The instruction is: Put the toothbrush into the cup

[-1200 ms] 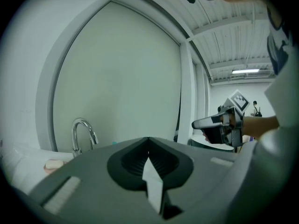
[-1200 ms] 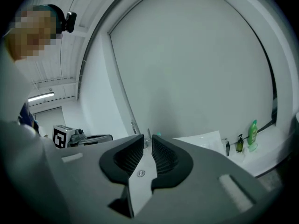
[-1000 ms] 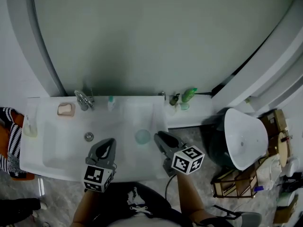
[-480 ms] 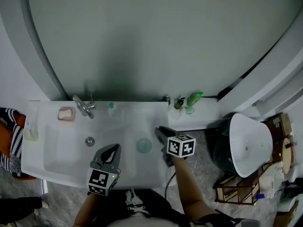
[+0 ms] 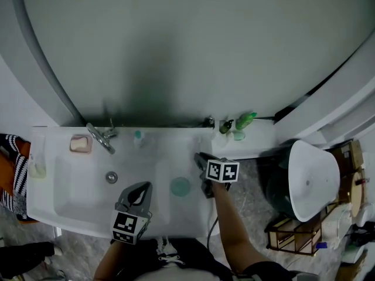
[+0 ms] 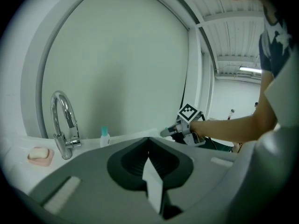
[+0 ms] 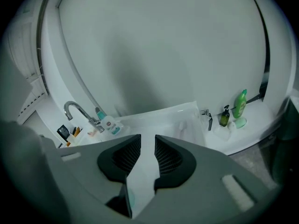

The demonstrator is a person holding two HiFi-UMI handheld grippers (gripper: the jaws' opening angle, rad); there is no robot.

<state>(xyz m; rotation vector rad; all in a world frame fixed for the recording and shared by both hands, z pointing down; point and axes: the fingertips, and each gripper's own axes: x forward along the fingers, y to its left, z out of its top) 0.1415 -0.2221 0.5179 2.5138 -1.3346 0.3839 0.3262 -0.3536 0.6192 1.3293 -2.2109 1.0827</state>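
Note:
A teal cup (image 5: 180, 186) stands on the white sink counter (image 5: 158, 157), seen from above. I cannot make out a toothbrush in any view. My right gripper (image 5: 198, 157) (image 7: 148, 136) hovers just right of the cup and beyond it, tilted down toward the counter's back. Its jaws are open with a narrow gap, have just been opening, and hold nothing. My left gripper (image 5: 139, 187) (image 6: 149, 139) hangs over the basin's front, left of the cup, its tips meeting and shut on nothing. The right gripper (image 6: 180, 129) also shows in the left gripper view.
A chrome faucet (image 5: 99, 136) and a pink soap dish (image 5: 80, 143) sit at the basin's back left, with a small teal-capped bottle (image 5: 137, 136) between faucet and cup. A dark pump bottle (image 5: 225, 126) and a green bottle (image 5: 245, 120) stand on the right ledge. A white bin (image 5: 307, 177) stands on the floor at the right.
The right gripper has dropped lower and shifted from beside the cup toward the back of the counter. The left gripper has drifted only a little over the basin.

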